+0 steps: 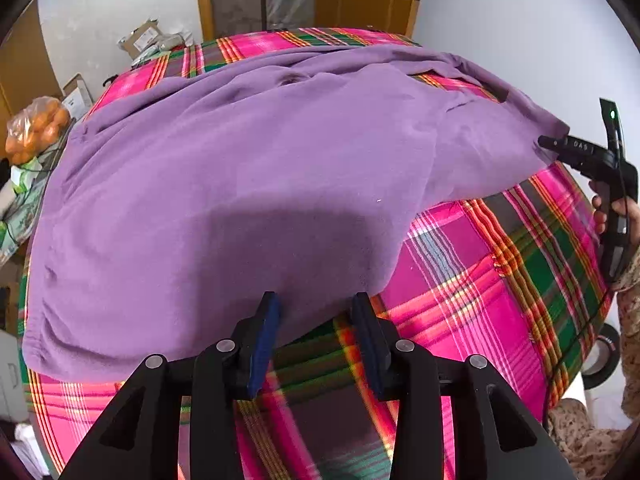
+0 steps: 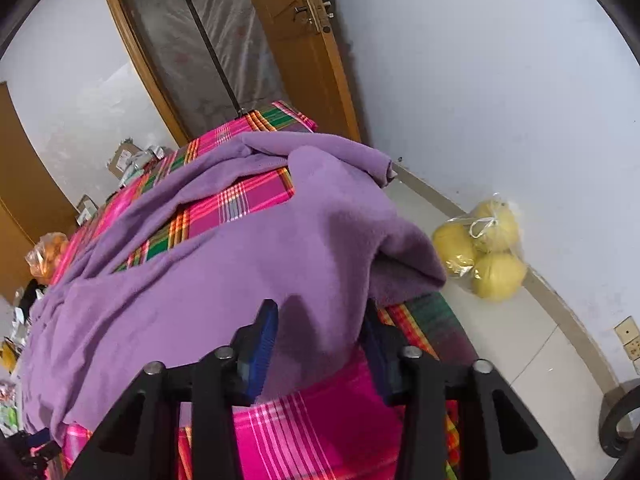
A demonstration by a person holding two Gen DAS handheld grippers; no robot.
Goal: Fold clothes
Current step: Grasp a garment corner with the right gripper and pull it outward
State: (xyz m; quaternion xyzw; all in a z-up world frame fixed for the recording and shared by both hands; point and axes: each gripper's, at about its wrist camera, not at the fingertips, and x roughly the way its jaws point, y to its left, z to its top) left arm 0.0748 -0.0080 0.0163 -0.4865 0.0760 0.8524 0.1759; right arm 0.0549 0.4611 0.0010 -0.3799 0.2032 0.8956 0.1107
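Left gripper [image 1: 314,344]: jaws apart, purple garment [image 1: 240,184] hem lying between, not pinched. Long way running left to right, spread ahead over the plaid cloth [image 1: 500,280]. Right gripper [image 2: 320,346]: jaws apart around the folded side edge, maybe brushing one pad. Both equally close.

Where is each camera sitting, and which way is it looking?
Left wrist view: sits on the left gripper, looking down over the purple garment on the plaid cloth; its own fingers show, plus the right gripper and a hand.
Right wrist view: sits on the right gripper, looking over the garment's edge toward a door and a bag of yellow fruit; only its fingers show.
Both see the garment, plaid cloth and a bag of oranges.
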